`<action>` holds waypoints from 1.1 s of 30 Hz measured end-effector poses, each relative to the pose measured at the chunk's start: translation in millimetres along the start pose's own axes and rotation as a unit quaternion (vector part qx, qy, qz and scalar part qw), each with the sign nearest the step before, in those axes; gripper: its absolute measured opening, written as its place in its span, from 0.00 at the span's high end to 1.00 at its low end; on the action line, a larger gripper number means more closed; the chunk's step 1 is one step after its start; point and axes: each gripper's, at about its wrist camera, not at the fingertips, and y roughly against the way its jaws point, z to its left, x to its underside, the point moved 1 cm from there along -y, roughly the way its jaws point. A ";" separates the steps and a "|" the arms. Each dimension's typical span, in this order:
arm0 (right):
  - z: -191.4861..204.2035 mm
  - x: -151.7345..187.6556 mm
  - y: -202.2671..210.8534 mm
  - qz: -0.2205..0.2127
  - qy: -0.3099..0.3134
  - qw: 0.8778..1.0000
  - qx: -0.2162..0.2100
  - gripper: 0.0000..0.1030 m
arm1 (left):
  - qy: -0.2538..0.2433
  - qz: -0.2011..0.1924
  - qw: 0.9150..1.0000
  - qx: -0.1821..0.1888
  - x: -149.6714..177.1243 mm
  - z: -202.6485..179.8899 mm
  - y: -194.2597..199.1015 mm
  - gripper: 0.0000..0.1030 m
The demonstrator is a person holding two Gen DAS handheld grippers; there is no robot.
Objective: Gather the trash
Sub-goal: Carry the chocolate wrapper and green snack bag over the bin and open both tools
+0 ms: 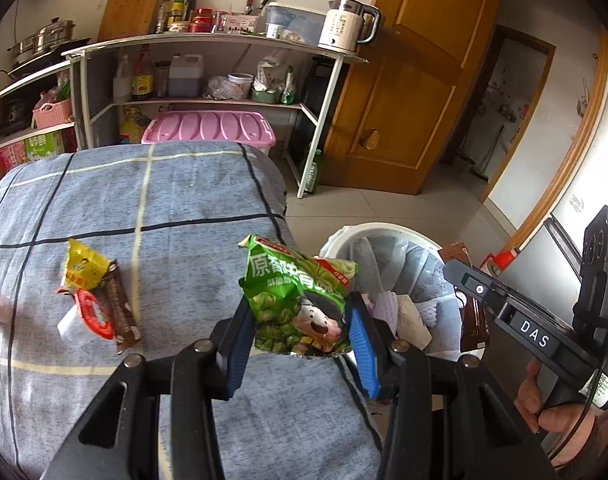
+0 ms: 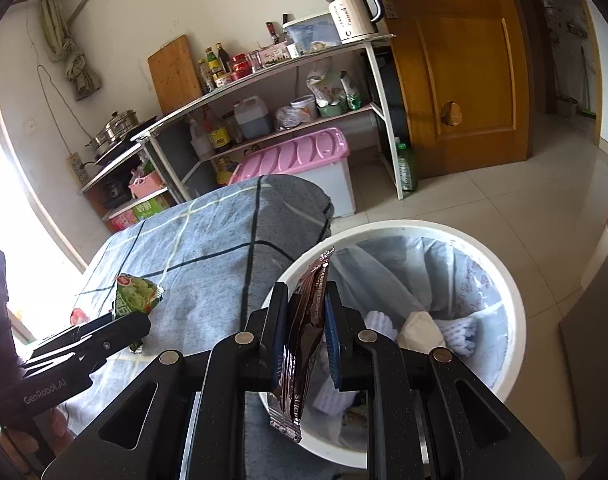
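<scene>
Two wrappers in hand: both grippers carry trash toward the bin.
Blue-grey checked cloth-covered table (image 1: 176, 216): a yellow packet (image 1: 84, 266), a long brown wrapper (image 1: 122, 312) and a red-and-white wrapper (image 1: 92, 314) lie on it, uncollected.
Round white plastic bin with a pale liner (image 2: 515, 312): just beside the table edge, already holding white paper scraps.
Left gripper (image 1: 300, 330): jaws partly open but clamped on a crumpled green snack bag (image 1: 300, 304), over the table edge near the bin.
Right gripper (image 2: 305, 330): jaws nearly closed, pinching a flat brown foil wrapper (image 2: 302, 340) — over the bin's near rim.
Step in hand: carrying to the bin.
Next move: likely reach further over the opening, then spread the fingers — right first.
</scene>
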 end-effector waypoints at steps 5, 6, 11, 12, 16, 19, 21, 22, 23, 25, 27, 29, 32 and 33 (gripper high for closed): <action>-23.9 -0.3 -1.0 0.007 -0.009 1.000 0.020 0.82 | -0.017 0.015 1.000 0.019 -2.1 -27.7 -17.4 0.55; -29.8 1.0 -1.0 0.008 -0.010 1.000 0.025 0.82 | -0.020 0.017 0.999 0.022 -2.2 -31.9 -20.6 0.55; -51.2 3.2 -9.9 0.025 -0.017 0.999 0.044 0.82 | -0.027 0.038 0.998 0.037 1.4 -54.7 -41.7 0.55; -54.7 3.7 -11.1 0.027 -0.018 0.998 0.046 0.82 | -0.029 0.042 0.998 0.039 2.3 -57.7 -44.9 0.55; -66.0 3.6 -17.7 0.036 -0.018 0.998 0.057 0.82 | -0.036 0.062 0.996 0.046 7.8 -69.0 -59.2 0.54; -73.9 4.2 -21.7 0.043 -0.021 0.997 0.062 0.82 | -0.040 0.070 0.996 0.048 8.3 -74.9 -66.4 0.54; -78.9 4.8 -25.4 0.048 -0.024 0.996 0.065 0.82 | -0.041 0.074 0.995 0.052 9.4 -76.9 -69.5 0.54; -80.5 5.0 -27.5 0.052 -0.027 0.996 0.063 0.82 | -0.043 0.079 0.995 0.052 10.3 -78.5 -71.5 0.54; -82.6 5.3 -29.8 0.056 -0.030 0.996 0.060 0.82 | -0.046 0.085 0.994 0.052 11.1 -79.9 -74.2 0.54; -85.6 5.2 -33.5 0.061 -0.035 0.996 0.059 0.81 | -0.046 0.090 0.993 0.054 12.5 -81.3 -76.9 0.54; -86.3 6.3 -36.5 0.066 -0.035 0.996 0.057 0.81 | -0.047 0.091 0.993 0.059 14.1 -81.9 -77.8 0.52; -86.4 7.9 -39.3 0.073 -0.036 0.995 0.054 0.81 | -0.047 0.096 0.993 0.055 14.7 -81.8 -79.9 0.51; -86.0 9.9 -40.2 0.074 -0.041 0.995 0.055 0.81 | -0.044 0.097 0.993 0.050 15.0 -79.2 -80.0 0.49; -86.3 10.5 -39.8 0.074 -0.043 0.995 0.051 0.81 | -0.044 0.096 0.993 0.050 15.0 -78.3 -79.2 0.48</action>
